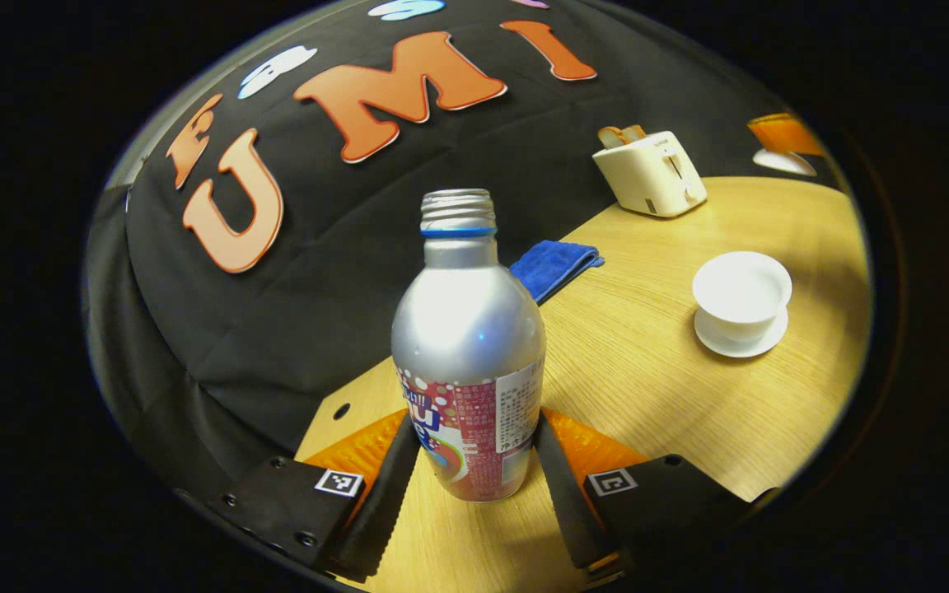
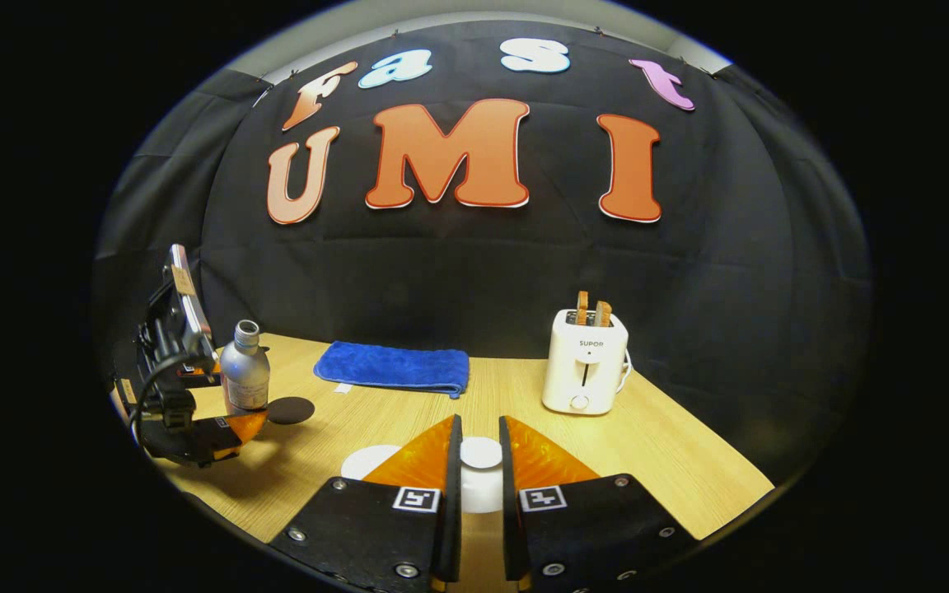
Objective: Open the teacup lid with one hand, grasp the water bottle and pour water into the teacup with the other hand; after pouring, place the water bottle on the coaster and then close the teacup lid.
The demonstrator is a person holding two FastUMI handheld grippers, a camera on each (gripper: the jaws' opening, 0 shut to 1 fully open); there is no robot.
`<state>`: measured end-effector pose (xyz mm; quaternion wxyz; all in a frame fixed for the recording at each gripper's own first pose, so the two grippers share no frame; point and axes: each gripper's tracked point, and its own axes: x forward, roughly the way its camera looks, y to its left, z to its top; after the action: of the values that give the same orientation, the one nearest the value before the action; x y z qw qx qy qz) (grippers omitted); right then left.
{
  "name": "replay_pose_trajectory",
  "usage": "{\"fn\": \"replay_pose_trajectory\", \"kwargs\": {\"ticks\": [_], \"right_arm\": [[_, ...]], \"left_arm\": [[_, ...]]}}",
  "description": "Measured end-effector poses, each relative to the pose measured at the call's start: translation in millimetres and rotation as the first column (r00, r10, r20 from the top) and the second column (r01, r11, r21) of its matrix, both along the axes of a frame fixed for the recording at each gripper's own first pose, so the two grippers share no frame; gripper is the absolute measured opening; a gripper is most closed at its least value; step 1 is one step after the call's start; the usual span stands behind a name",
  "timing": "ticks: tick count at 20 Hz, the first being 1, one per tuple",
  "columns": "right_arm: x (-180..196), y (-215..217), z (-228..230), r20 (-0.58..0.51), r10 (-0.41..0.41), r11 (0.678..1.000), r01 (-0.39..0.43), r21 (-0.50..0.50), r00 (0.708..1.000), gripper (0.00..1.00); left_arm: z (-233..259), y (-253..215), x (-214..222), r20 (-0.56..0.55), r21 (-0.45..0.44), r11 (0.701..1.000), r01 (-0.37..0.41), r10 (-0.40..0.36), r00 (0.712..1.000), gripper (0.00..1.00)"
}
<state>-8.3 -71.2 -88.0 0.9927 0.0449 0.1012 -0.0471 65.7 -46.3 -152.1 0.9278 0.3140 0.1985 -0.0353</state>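
- Gripping the water bottle: the left gripper has one finger pressed to each side of the bottle's labelled lower body, in the left gripper view.
- Bottle is upright, cap off, threaded neck open; its base appears at or just above the wooden table. Contact with the table cannot be confirmed.
- Teacup stands on its white saucer, well to the right of the bottle in the left gripper view; no lid on it, rim open.
- Right gripper, right gripper view: fingers clenched narrowly around the white teacup lid, held by its knob between them. The lid's lower part is hidden behind the fingers.
- Saucer edge visible just left of the right gripper's fingers.
- In the same view the left gripper and bottle sit at far left, with the dark round coaster on the table just beside the bottle, nothing on it.
- Blue folded cloth lies along the back of the table near the wall.
- Cream toaster with two slices in its slots stands at the right rear.
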Motion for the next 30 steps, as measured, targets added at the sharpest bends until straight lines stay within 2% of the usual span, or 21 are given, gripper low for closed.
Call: {"fn": "replay_pose_trajectory", "kwargs": {"ticks": [3,5,10,16,20,23,30], "right_arm": [[-5,-7,1,0.009,-0.014,1.0,0.014,0.008,1.0,0.21],[-7,-11,-2,0.006,-0.02,1.0,0.02,0.013,1.0,0.21],[-14,-22,-7,-0.002,-0.048,0.998,0.048,0.027,0.999,0.21],[-25,-37,-9,0.005,-0.074,0.997,0.074,0.037,0.997,0.21],[-28,-43,-8,0.008,-0.086,0.995,0.085,0.044,0.996,0.21],[-30,-40,-13,-0.003,-0.074,0.996,0.074,0.044,0.997,0.21],[-34,-37,-15,0.001,-0.063,0.998,0.063,0.029,0.998,0.21]], "left_arm": [[-2,-10,6,-0.002,0.117,0.992,0.039,-0.039,0.999,0.83],[-5,-19,8,-0.016,0.186,0.978,0.093,-0.091,0.996,0.84],[-12,-39,0,-0.062,0.338,0.916,0.216,-0.207,0.976,0.83],[-19,-55,0,-0.117,0.458,0.84,0.291,-0.268,0.956,0.83],[-20,-57,0,-0.166,0.545,0.765,0.342,-0.301,0.939,0.84],[-20,-57,2,-0.192,0.621,0.687,0.377,-0.333,0.923,0.84],[-19,-64,7,-0.266,0.701,0.558,0.443,-0.371,0.89,0.84]]}}
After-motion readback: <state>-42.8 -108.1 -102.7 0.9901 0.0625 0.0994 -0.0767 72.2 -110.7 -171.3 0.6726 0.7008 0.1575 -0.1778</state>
